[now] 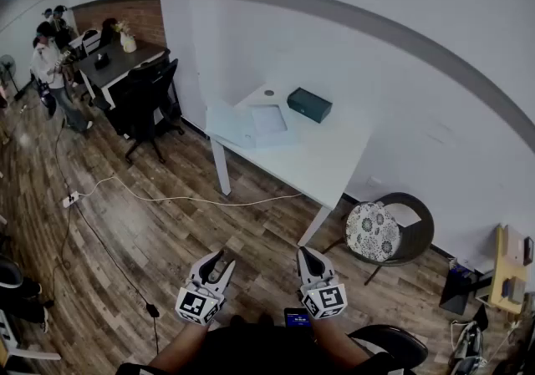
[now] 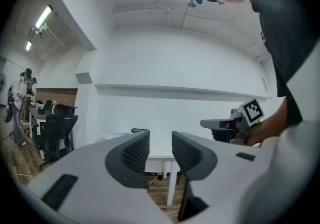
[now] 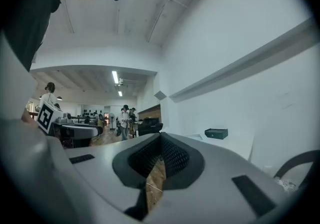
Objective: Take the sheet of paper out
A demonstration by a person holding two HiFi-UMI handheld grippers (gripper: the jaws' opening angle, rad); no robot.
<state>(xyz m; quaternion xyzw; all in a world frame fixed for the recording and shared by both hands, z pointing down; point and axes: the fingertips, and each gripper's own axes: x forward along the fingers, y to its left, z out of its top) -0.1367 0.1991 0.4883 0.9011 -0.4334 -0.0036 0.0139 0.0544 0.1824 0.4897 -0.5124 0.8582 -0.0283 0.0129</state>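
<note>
– Wood floor (image 1: 167,231) spreads below us, and the white counter (image 1: 326,166) stands well ahead of both tongs. Where is the sheet of paper (image 1: 269,120)?
– We see it lying flat on that counter, far beyond our tips, near a dark green box (image 1: 309,103).
– And our left tongs (image 2: 160,140)?
– Its jaws stand parted with nothing between them.
– Our right tongs (image 3: 160,137)?
– Its tips are pressed together and hold nothing. We carry the two side by side, well apart from the counter.
</note>
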